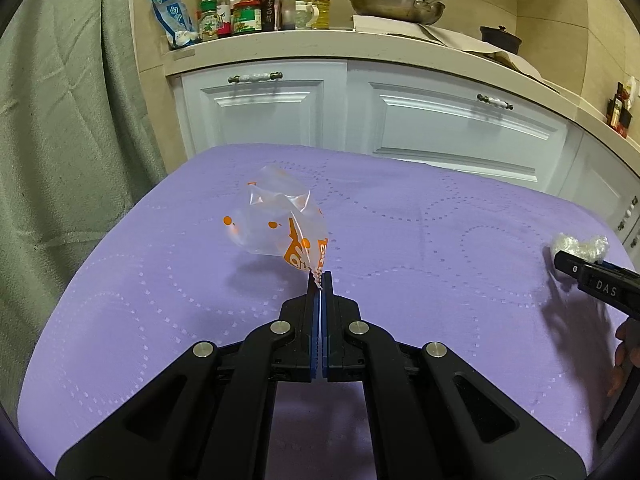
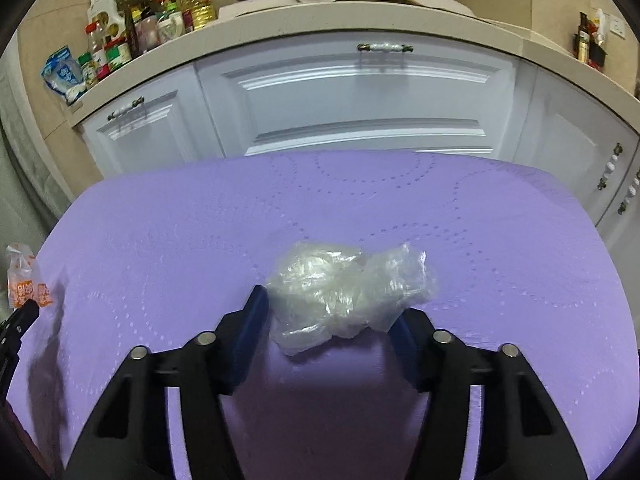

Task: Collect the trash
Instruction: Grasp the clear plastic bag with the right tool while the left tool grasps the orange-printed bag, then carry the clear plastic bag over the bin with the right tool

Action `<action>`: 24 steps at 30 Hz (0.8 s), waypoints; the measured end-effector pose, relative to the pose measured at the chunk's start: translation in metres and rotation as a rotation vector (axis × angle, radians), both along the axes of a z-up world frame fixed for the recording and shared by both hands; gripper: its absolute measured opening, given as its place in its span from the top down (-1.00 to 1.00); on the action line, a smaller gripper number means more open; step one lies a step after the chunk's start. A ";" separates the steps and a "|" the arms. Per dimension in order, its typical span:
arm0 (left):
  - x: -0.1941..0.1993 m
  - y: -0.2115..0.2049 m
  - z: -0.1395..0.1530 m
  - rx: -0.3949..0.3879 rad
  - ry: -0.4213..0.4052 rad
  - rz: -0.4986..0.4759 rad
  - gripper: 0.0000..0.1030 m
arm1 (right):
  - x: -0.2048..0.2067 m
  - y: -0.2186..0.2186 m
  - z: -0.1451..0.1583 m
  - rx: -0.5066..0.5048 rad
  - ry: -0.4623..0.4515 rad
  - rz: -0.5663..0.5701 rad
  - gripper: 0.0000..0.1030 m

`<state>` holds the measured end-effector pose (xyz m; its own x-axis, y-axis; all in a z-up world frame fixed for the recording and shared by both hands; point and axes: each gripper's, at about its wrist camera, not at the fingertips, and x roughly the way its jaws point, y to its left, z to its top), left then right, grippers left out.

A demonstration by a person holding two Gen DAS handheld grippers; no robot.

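- While the left gripper (image 1: 321,280) has its jaws pressed fully together, they pinch the crinkled edge of a clear plastic bag with orange print (image 1: 280,224), and the bag stands up from the jaws above the purple cloth (image 1: 400,240).
- That cloth covers the counter that carries the trash, and it bears rings of small dotted embossing.
- In the right wrist view the same orange-printed bag shows at the far left edge, with the left gripper's black tip just under it.
- The right gripper (image 2: 332,320) has its jaws partly open, one blue pad on each side of a crumpled wad of clear plastic film (image 2: 348,288).
- The wad lies on the cloth between the jaws; its right end lies over the tip of the right-hand pad, while a narrow gap shows beside the left-hand pad (image 2: 252,332), so the jaws do not clamp it.
- In the left wrist view the wad sits near the right edge of the cloth, just behind the right gripper's black tip, and part of a hand (image 1: 624,356) shows lower at that edge.
- Behind the cloth stand white cabinet doors (image 1: 460,120) with pale handles.
- On the kitchen worktop above them stand bottles and jars (image 1: 248,4), a blue-and-white pouch (image 1: 174,16), a steel frying pan (image 1: 400,4) and a dark lidded pot (image 1: 500,38).
- A grey-green curtain (image 1: 60,120) hangs at the left.
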<state>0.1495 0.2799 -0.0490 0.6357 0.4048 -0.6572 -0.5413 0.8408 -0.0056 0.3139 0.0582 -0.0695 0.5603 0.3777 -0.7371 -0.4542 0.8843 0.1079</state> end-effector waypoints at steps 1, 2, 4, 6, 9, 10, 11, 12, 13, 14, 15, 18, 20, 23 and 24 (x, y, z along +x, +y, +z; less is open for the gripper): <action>0.000 0.000 0.000 0.000 -0.001 0.001 0.99 | -0.001 0.000 0.001 0.000 -0.002 0.005 0.01; -0.001 0.001 -0.001 0.000 -0.001 0.002 0.99 | -0.002 -0.001 0.001 0.001 -0.004 0.006 0.02; -0.001 0.000 -0.001 -0.001 -0.002 0.002 0.99 | -0.005 -0.005 0.002 0.010 -0.008 0.003 0.03; -0.001 0.000 0.000 -0.001 -0.003 0.001 0.99 | -0.010 -0.010 0.005 0.018 -0.017 -0.002 0.03; -0.002 -0.004 0.001 0.001 -0.008 -0.006 0.99 | -0.017 -0.019 0.009 0.028 -0.027 -0.007 0.03; -0.003 -0.007 0.001 0.001 -0.010 -0.009 0.99 | -0.019 -0.021 0.010 0.030 -0.030 -0.010 0.03; -0.004 -0.010 0.002 0.001 -0.012 -0.014 0.99 | -0.022 -0.025 0.010 0.032 -0.032 -0.013 0.03; -0.005 -0.012 0.003 0.002 -0.013 -0.018 0.99 | -0.025 -0.028 0.011 0.034 -0.034 -0.016 0.03; -0.006 -0.016 0.004 0.000 -0.015 -0.024 0.99 | -0.028 -0.033 0.012 0.035 -0.039 -0.020 0.03; -0.007 -0.019 0.004 0.000 -0.017 -0.029 0.99 | -0.032 -0.038 0.014 0.033 -0.046 -0.025 0.03; -0.008 -0.023 0.005 -0.001 -0.019 -0.035 0.99 | -0.034 -0.041 0.014 0.032 -0.049 -0.027 0.03; -0.011 -0.037 0.008 -0.001 -0.025 -0.058 0.99 | -0.043 -0.057 0.017 0.031 -0.059 -0.043 0.03; -0.012 -0.047 0.009 -0.002 -0.028 -0.074 0.99 | -0.050 -0.068 0.018 0.031 -0.066 -0.056 0.03; -0.014 -0.064 0.011 -0.002 -0.034 -0.105 0.99 | -0.060 -0.084 0.019 0.028 -0.078 -0.075 0.03; -0.014 -0.071 0.012 -0.001 -0.036 -0.117 0.99 | -0.064 -0.091 0.020 0.026 -0.082 -0.083 0.03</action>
<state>0.1355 0.2093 -0.0368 0.7017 0.3259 -0.6336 -0.4392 0.8981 -0.0245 0.2496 -0.0332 -0.0498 0.6484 0.3461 -0.6780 -0.3881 0.9165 0.0967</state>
